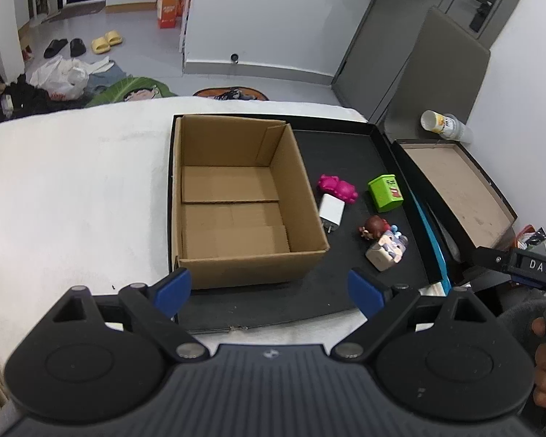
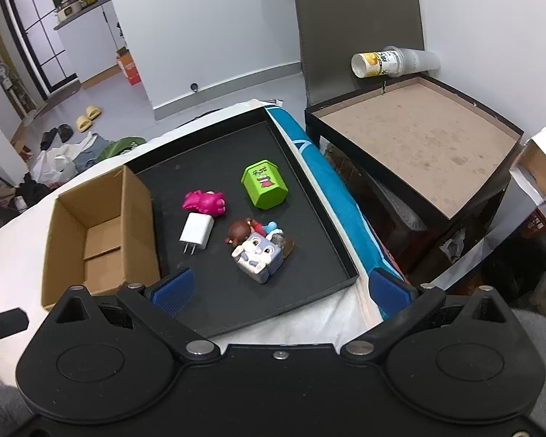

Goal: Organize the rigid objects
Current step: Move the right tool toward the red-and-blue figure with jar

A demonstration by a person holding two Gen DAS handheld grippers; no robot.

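Right wrist view, right claw wide, empty, left claw wide, toys on black tray.

On the black tray lie a pink toy, a white charger, a green box and a rabbit cube figure; a cardboard box sits at the left. The right gripper hangs spread wide at the near edge.

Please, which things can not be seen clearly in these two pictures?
- Brown-haired figurine: partly behind the grey rabbit cube toy in both views.
- Brown cardboard box floor: near part hidden by its own wall, right wrist view.
- Right gripper: cut off by the edge, left wrist view.
- Green toy's label: too small.
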